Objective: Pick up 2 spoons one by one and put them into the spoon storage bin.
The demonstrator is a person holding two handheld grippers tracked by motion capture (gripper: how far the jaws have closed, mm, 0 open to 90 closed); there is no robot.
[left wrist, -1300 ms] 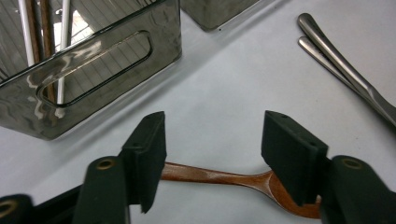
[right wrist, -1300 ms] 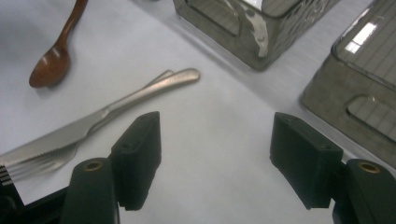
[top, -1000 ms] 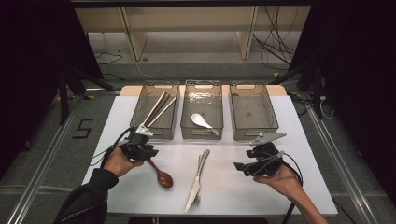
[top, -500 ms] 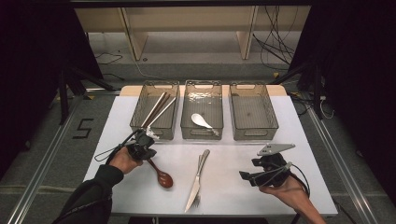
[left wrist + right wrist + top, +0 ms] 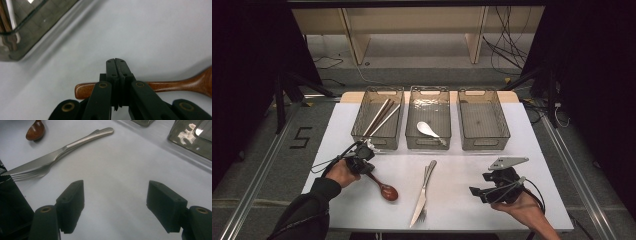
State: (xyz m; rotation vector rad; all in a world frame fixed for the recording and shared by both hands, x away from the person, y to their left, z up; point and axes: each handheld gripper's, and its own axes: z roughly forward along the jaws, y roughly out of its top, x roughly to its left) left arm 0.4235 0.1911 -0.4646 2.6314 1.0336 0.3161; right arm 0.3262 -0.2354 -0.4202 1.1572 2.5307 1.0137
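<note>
A brown wooden spoon (image 5: 384,189) lies on the white table, its handle toward my left gripper (image 5: 362,159). In the left gripper view the jaws of the left gripper (image 5: 116,61) are pressed together with nothing between them, and the spoon's handle (image 5: 175,85) runs crosswise beneath them. A steel knife (image 5: 424,192) lies over a fork at the table's middle front. My right gripper (image 5: 479,194) hovers open at the front right. In the right gripper view the right gripper (image 5: 116,202) has bare table between its pads, with the knife (image 5: 62,150) and the fork (image 5: 30,176) off to its left.
Three clear bins stand in a row at the back. The left bin (image 5: 377,141) holds chopsticks (image 5: 379,117), the middle bin (image 5: 429,146) a white spoon (image 5: 427,129), and the right bin (image 5: 484,146) has nothing in it. The table's front edge is close to both hands.
My right gripper has drawn back toward the near edge and a little right, still open. The left gripper has shifted slightly nearer over the spoon's handle.
</note>
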